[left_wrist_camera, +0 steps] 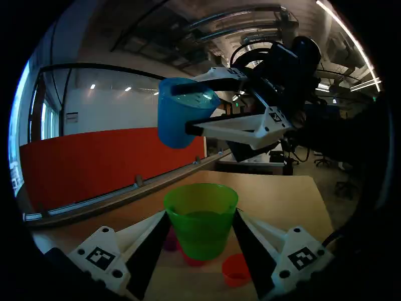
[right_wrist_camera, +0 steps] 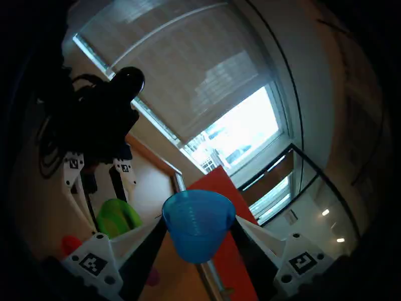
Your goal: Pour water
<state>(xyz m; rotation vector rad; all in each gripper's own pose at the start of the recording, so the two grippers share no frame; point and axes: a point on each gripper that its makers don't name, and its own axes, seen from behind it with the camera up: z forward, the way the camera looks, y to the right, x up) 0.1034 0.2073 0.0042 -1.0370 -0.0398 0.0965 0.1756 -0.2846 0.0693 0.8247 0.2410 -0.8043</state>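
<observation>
Our left gripper [left_wrist_camera: 201,228] is clenched on the green cup [left_wrist_camera: 201,210], holding it over the desk [left_wrist_camera: 285,200] toward its near edge, above a small orange cup [left_wrist_camera: 235,268]. Our right gripper [left_wrist_camera: 193,108] grasps the blue cup [left_wrist_camera: 173,118], raised higher, beyond the green one and apart from it, roughly upright. No stream shows, so we judge both cups picked up and the pouring itself left to do.

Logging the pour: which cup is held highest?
The blue cup, clamped in the right hand-held gripper above the green cup; the orange cup sits on the table.
</observation>
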